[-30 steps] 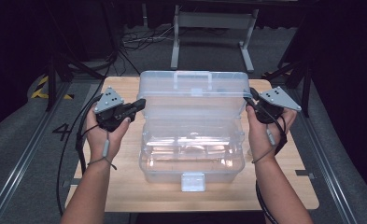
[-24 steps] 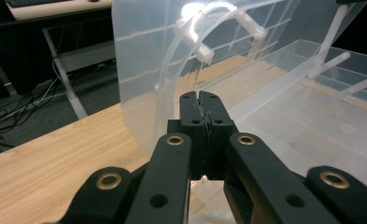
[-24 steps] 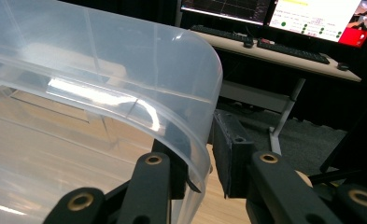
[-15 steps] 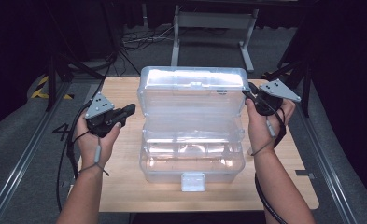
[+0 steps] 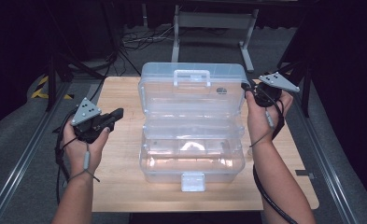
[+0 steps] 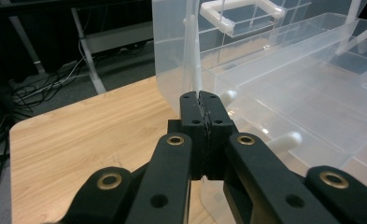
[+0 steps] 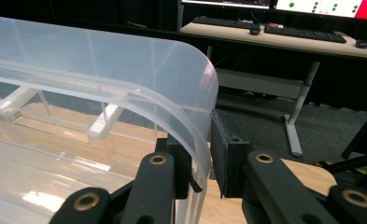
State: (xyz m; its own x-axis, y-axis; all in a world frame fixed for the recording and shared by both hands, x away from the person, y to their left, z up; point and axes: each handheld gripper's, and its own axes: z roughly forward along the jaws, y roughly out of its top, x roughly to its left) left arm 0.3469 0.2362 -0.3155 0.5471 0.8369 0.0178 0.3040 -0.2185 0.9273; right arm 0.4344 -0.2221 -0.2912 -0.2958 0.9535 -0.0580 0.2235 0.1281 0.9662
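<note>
Lid edge sits between my right gripper's jaws, which pinch it, raised upright behind the clear box mid-table. My left gripper, jaws pressed together and empty, hovers just beside the box's left wall.

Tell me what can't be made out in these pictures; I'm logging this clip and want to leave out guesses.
- Right gripper: its view shows the jaws astride the lid edge, but the cloudy plastic hides whether they pinch it.
- Box contents: high view, glare and clear walls blur a pale shape inside.
- Lid's dark label: high view, too small to read.
- Left gripper: its view, jaws together; the fingertips hide any gap to the box wall.
</note>
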